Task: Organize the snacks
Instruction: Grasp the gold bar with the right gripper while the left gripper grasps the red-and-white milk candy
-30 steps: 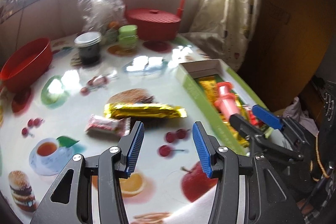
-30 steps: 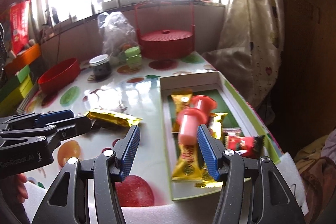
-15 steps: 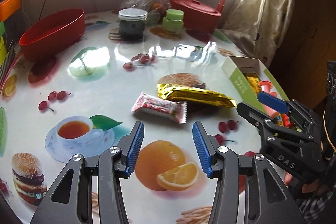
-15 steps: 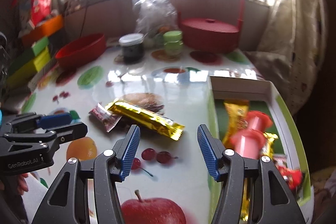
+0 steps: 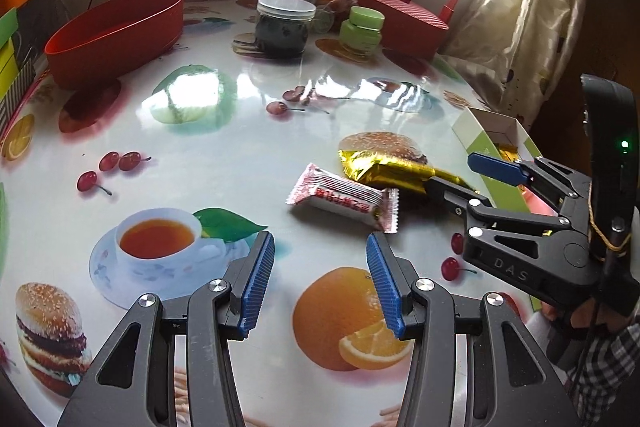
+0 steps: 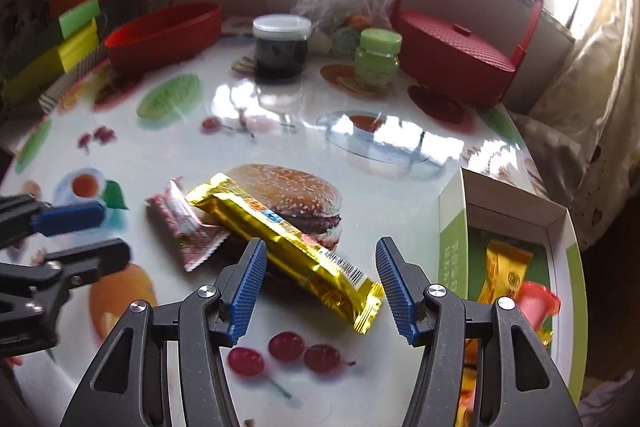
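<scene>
Left gripper (image 5: 320, 283) tilted down over the printed tablecloth (image 5: 224, 147), jaws apart with nothing between them, just short of the pink snack packet (image 5: 344, 197). Right gripper (image 6: 318, 281) angled down likewise, jaws wide and unclosed, straddling the near end of the gold snack bar (image 6: 280, 239). Green snack box (image 6: 452, 247) just beside, at right
</scene>
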Demonstrator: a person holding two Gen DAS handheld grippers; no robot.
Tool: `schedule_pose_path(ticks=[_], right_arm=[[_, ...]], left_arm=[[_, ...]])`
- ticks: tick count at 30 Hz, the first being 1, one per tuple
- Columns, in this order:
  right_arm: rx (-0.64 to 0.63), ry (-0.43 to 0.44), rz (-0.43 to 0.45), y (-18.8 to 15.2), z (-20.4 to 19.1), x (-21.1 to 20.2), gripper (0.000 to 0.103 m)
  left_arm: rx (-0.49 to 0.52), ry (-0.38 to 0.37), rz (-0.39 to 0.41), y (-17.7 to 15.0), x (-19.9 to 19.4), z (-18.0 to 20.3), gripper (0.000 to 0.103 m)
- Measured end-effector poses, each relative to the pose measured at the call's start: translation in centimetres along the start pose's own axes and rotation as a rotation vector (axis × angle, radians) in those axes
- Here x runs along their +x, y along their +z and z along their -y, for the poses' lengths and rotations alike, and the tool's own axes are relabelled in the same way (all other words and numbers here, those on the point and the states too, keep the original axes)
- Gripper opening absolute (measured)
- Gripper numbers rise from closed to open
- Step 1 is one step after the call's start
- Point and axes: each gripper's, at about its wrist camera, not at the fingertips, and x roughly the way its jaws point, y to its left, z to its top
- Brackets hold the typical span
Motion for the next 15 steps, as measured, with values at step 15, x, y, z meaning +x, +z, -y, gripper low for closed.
schedule_pose_path(ticks=[15], right_arm=[[-0.075,0.059,-0.043,0.9,-2.1,1.4,0.03]], left_arm=[[-0.044,-0.003,-0.001,0.1,-0.1,-1.6,0.049]])
